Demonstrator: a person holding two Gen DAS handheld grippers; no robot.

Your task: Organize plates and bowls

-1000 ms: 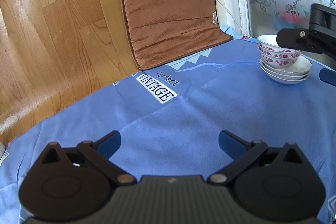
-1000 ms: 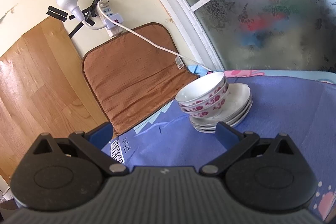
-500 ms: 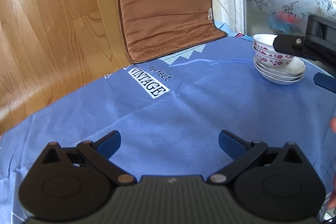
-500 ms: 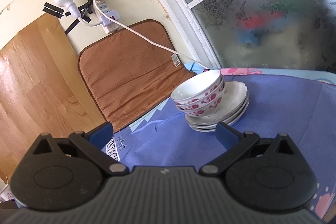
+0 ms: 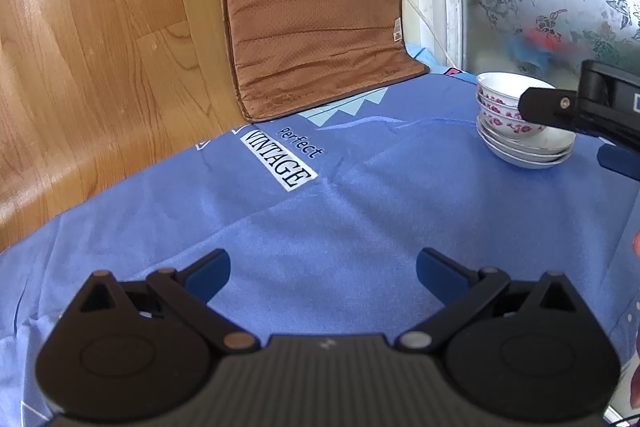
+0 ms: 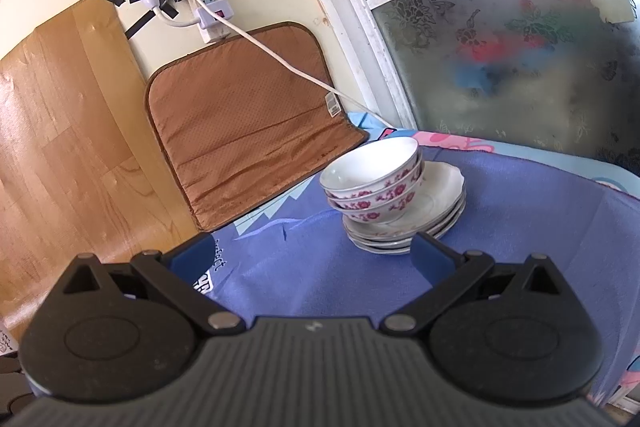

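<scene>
Both your left gripper (image 5: 322, 263) and right gripper (image 6: 310, 247) are wide open and empty, near the bowls (image 6: 374, 183) stacked on the plates (image 6: 436, 205).

Readable text stands on the blue tablecloth (image 5: 360, 211) only. In the left wrist view, a white rectangular patch at about 11 o'clock from frame centre carries "VINTAGE" (image 5: 279, 159) in black capitals — letters run diagonally, toward the 5 o'clock direction. Just beside it, on the 1 o'clock side, the word "Perfect" (image 5: 301, 143) is printed in dark script directly on the cloth.

In the right wrist view the same print (image 6: 208, 273) shows at about 8 o'clock, mostly hidden behind a gripper finger — only "…fect" legible.

Small white tag on the brown cushion (image 5: 397, 29): print too small to read.
</scene>
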